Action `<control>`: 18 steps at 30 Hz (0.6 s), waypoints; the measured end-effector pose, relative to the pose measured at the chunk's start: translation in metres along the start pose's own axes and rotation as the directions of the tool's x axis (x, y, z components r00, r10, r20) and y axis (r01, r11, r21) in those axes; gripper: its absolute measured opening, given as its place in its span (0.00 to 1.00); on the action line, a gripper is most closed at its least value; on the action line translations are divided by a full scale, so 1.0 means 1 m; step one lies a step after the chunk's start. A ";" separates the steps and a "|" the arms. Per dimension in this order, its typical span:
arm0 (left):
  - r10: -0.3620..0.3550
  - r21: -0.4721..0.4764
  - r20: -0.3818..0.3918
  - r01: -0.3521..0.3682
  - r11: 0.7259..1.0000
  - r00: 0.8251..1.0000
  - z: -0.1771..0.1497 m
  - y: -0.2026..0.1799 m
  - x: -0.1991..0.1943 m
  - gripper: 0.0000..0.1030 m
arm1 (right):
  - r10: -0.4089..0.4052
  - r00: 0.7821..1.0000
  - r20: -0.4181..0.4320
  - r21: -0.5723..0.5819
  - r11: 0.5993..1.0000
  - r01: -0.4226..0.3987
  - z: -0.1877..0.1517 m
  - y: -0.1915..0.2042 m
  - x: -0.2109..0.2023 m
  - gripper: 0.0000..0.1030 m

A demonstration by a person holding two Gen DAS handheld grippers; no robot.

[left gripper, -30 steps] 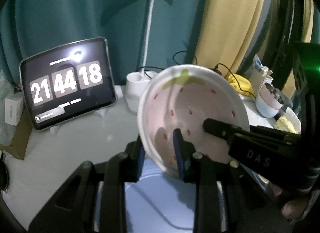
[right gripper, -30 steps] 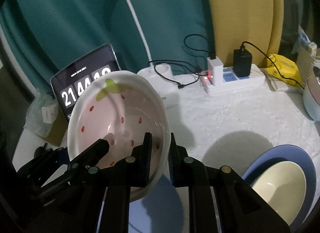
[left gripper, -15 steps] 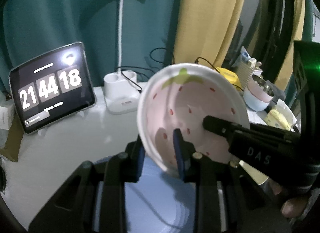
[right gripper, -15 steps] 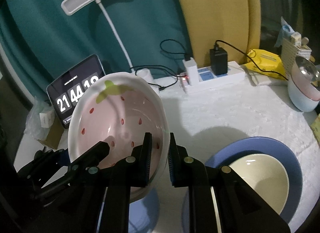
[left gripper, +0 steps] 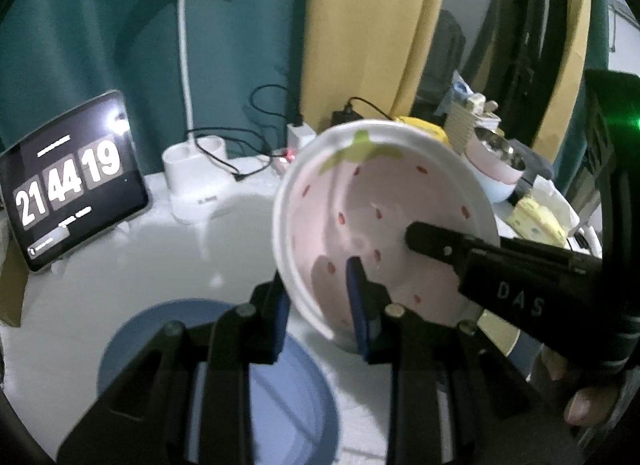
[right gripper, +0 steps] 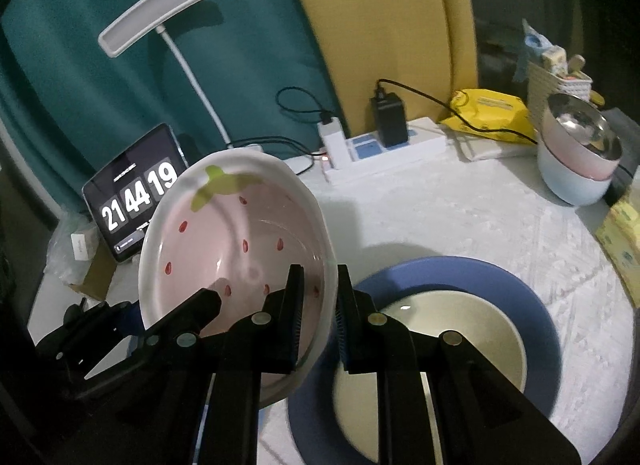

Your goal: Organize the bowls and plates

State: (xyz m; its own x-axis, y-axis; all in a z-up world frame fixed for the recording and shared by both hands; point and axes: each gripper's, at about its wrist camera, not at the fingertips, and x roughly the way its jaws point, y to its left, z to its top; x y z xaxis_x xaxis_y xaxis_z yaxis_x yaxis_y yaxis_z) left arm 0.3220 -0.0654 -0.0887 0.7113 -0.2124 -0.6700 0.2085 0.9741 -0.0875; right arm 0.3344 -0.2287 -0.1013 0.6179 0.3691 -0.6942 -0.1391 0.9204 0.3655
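Note:
A pink strawberry-pattern bowl (left gripper: 384,217) is held tilted in the air by both grippers. My left gripper (left gripper: 320,305) is shut on its left rim; my right gripper (right gripper: 318,319) is shut on its right rim, and the bowl (right gripper: 232,241) also fills the right wrist view. An empty blue plate (left gripper: 280,393) lies on the table below the left gripper. A second blue plate (right gripper: 500,285) holds a cream bowl (right gripper: 452,345) just right of and below the strawberry bowl.
A tablet clock (right gripper: 136,193), a white desk lamp (left gripper: 188,105), a power strip with chargers (right gripper: 384,149) and a yellow packet (right gripper: 488,109) stand at the back. Stacked pastel bowls with a steel one (right gripper: 576,157) sit far right. The table has a white cloth (right gripper: 460,217).
Both grippers have carried the strawberry bowl to the right, over toward the blue plate with the cream bowl. The left blue plate now shows more, behind and below.

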 end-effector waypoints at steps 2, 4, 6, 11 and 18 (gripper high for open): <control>-0.006 0.009 -0.006 0.006 1.000 1.000 -0.002 -0.007 0.002 0.27 | -0.006 1.000 0.001 0.008 1.000 0.006 -0.001 -0.006 -0.002 0.16; -0.012 0.019 -0.012 0.013 1.000 1.000 -0.003 -0.013 0.003 0.27 | -0.013 1.000 0.001 0.017 1.000 0.013 -0.002 -0.012 -0.004 0.16; -0.018 0.027 -0.019 0.019 0.999 1.000 -0.005 -0.020 0.006 0.27 | -0.018 1.000 0.001 0.025 1.000 0.018 -0.005 -0.018 -0.006 0.16; -0.031 0.052 -0.034 0.033 0.998 0.999 -0.008 -0.036 0.011 0.27 | -0.032 0.999 -0.003 0.045 0.998 0.032 -0.011 -0.034 -0.011 0.16; -0.044 0.078 -0.056 0.048 0.996 0.997 -0.015 -0.055 0.018 0.27 | -0.051 0.999 -0.012 0.065 0.997 0.052 -0.020 -0.052 -0.016 0.16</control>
State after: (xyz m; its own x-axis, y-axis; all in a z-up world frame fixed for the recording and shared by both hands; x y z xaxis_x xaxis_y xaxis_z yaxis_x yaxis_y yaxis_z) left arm 0.3136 -0.1212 -0.1069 0.6625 -0.2505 -0.7059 0.2947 0.9536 -0.0618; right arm 0.3160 -0.2798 -0.1221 0.6153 0.3230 -0.7191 -0.0566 0.9279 0.3684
